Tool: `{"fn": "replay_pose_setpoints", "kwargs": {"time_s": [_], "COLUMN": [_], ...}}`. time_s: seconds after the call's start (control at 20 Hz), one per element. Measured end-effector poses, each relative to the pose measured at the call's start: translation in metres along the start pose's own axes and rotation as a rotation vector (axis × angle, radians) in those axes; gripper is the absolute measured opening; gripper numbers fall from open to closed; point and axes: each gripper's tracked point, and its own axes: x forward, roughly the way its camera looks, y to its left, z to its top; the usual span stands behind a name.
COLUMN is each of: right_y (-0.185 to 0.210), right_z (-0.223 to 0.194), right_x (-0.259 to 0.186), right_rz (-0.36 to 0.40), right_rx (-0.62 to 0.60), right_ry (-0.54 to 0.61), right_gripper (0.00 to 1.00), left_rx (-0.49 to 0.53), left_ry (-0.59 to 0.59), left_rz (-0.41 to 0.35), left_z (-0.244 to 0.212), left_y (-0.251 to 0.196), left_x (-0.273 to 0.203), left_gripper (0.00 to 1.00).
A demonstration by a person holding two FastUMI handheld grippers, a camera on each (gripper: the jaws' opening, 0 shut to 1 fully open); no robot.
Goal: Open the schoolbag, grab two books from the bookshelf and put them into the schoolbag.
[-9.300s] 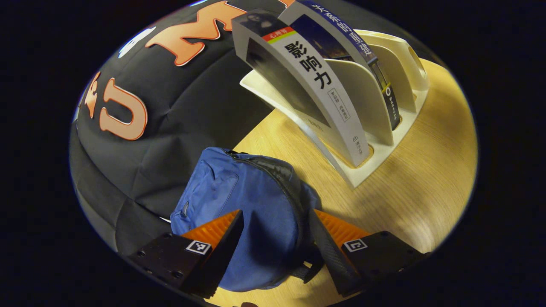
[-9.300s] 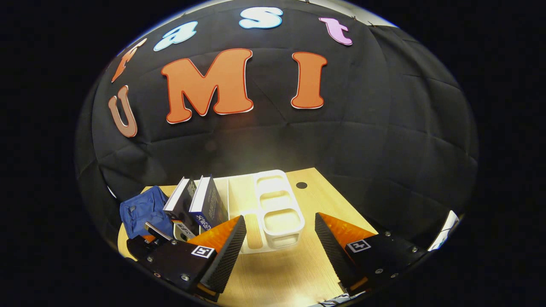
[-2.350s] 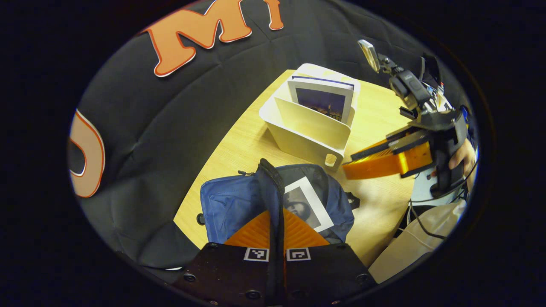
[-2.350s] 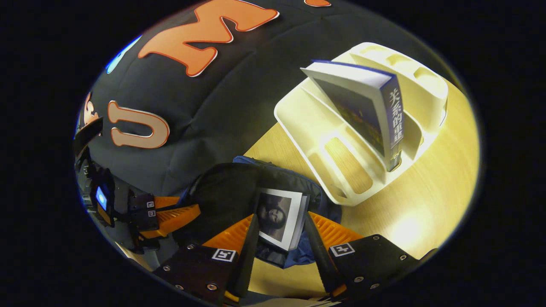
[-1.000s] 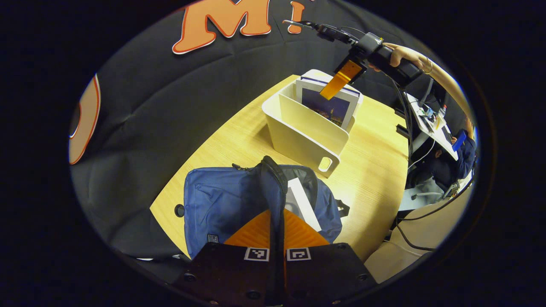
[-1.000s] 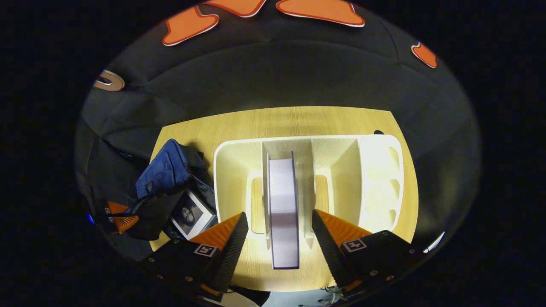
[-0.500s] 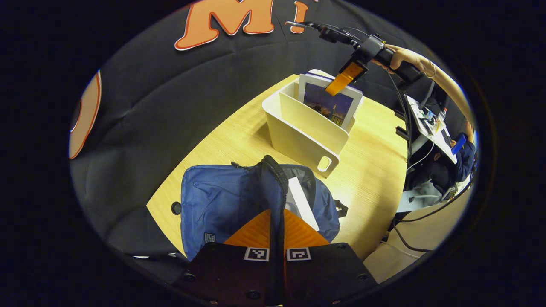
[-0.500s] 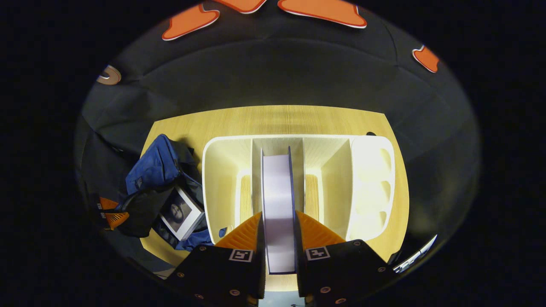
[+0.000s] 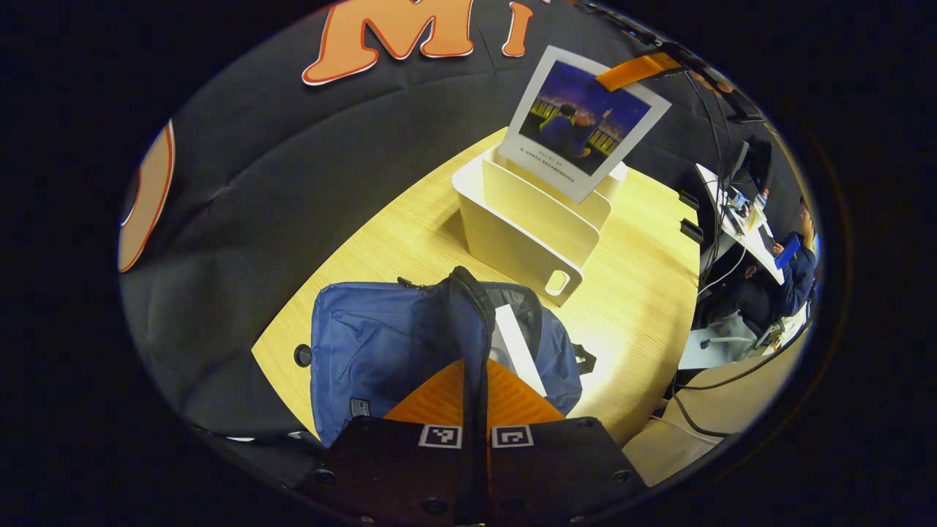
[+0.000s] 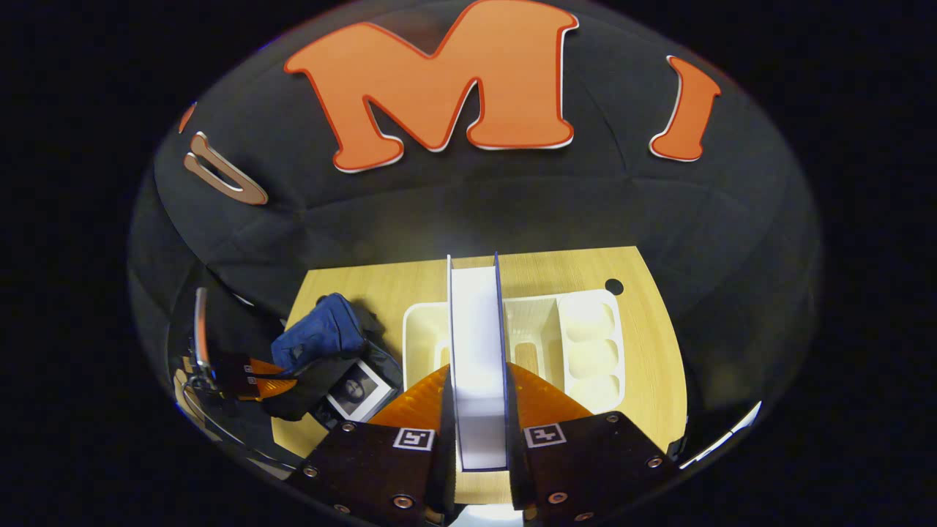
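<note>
Right gripper [image 10: 477, 424] clamps book [image 10: 477, 344] above bookshelf [image 10: 585, 344] — left gripper [image 9: 476, 410] pinches schoolbag [image 9: 381, 344].

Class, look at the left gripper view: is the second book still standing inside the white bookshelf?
No: the second book, clamped by the right gripper, hangs tilted above the bookshelf, lifted out of its slot.

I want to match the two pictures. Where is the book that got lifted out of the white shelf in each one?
Left gripper view: the lifted book is at the top, cover facing us, above the white bookshelf.
Right gripper view: the book is in the middle, edge-on, clamped by the right hand-held gripper.
Shared landmark: the blue schoolbag.
</note>
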Motion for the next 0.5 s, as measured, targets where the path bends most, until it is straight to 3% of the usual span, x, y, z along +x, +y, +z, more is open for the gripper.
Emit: {"fn": "replay_pose_setpoints", "kwargs": {"time_s": [0.2, 0.3, 0.5], "right_y": [0.005, 0.026, 0.063], "right_z": [-0.012, -0.027, -0.089], "right_x": [-0.043, -0.062, -0.037], "right_rz": [0.073, 0.180, 0.321], "right_rx": [0.043, 0.127, 0.276], "right_ry": [-0.047, -0.064, -0.017], "right_gripper": [0.30, 0.29, 0.28], "left_rx": [-0.005, -0.001, 0.026], "left_ry": [0.003, 0.005, 0.007], "left_rz": [0.005, 0.012, 0.032], "left_z": [0.000, 0.001, 0.005], "left_y": [0.001, 0.001, -0.001], "left_x": [0.001, 0.000, -0.005], "left_gripper": [0.01, 0.01, 0.01]}}
